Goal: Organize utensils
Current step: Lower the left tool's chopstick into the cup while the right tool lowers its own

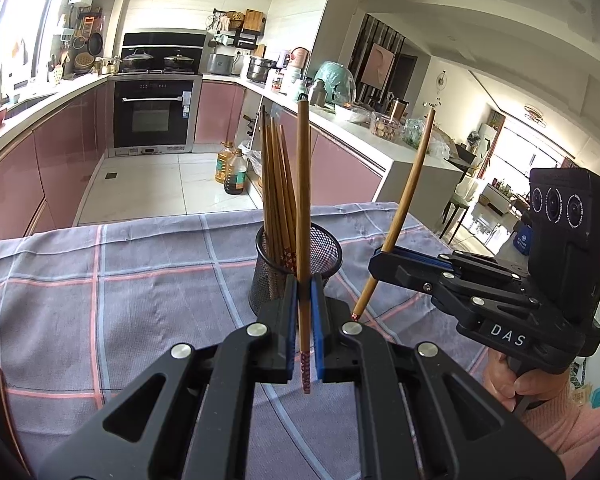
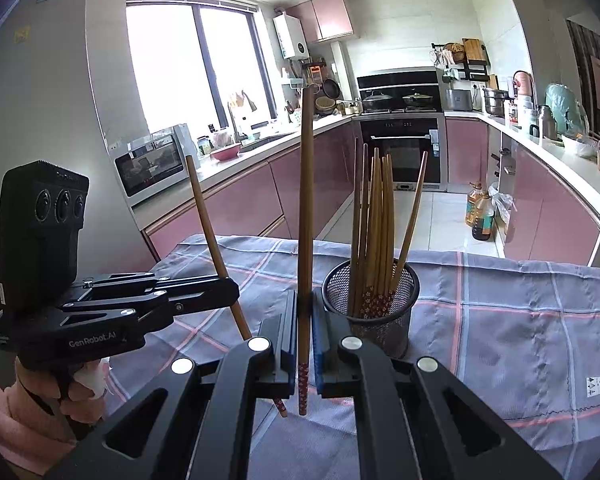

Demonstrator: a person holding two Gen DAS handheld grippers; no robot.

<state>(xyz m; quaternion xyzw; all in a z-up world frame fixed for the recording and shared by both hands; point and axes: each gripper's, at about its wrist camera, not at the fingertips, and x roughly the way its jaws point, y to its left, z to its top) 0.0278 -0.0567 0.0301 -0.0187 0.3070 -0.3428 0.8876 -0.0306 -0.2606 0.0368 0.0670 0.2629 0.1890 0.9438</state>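
A black mesh cup (image 1: 327,254) (image 2: 380,322) stands on the checked tablecloth (image 1: 100,280) (image 2: 500,320) and holds several wooden chopsticks (image 1: 278,184) (image 2: 376,220) with patterned ends down. My left gripper (image 1: 304,282) (image 2: 233,291) is shut on one upright chopstick (image 1: 303,200) (image 2: 208,220), just in front of the cup. To the right of the cup, my right gripper (image 2: 305,295) (image 1: 374,259) is shut on another chopstick (image 2: 305,200) (image 1: 410,184). Both held sticks have their patterned ends pointing down, above the cloth.
The table's far edge (image 1: 180,216) drops to a tiled kitchen floor with oil bottles (image 1: 232,170) (image 2: 479,212). Pink cabinets and an oven (image 1: 154,114) lie beyond. A hand in a pink sleeve (image 1: 540,400) (image 2: 32,408) holds each gripper.
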